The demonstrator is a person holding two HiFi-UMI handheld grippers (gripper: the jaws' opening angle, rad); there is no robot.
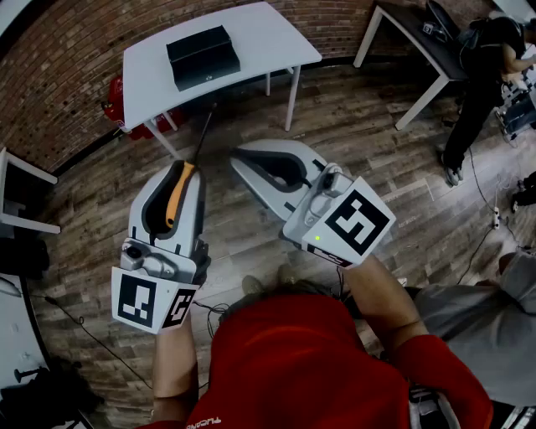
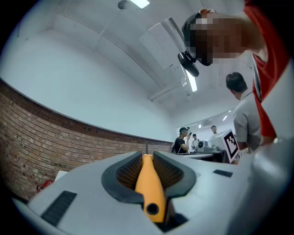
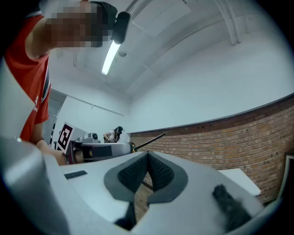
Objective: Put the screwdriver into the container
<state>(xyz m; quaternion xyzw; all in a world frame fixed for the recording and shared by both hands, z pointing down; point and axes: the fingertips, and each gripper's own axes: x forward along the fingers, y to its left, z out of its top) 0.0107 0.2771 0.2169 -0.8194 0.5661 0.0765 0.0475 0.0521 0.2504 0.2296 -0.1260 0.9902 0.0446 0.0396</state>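
In the head view my left gripper (image 1: 186, 166) is shut on the screwdriver's orange handle (image 1: 177, 193). Its dark shaft (image 1: 203, 136) points up toward the white table (image 1: 268, 33). A black box-like container (image 1: 202, 56) sits on that table, well beyond both grippers. The left gripper view shows the orange handle (image 2: 149, 183) pinched between the ribbed pads (image 2: 126, 172). My right gripper (image 1: 239, 156) hangs beside the left one over the floor, shut with nothing in it. The right gripper view shows its pads (image 3: 158, 172) pressed together, with the screwdriver shaft (image 3: 149, 141) off to the left.
A red object (image 1: 113, 94) lies under the white table. A dark table (image 1: 410, 25) stands at the back right with a person (image 1: 481, 71) beside it. White furniture (image 1: 17, 197) lines the left edge. Cables (image 1: 75, 323) run over the wooden floor.
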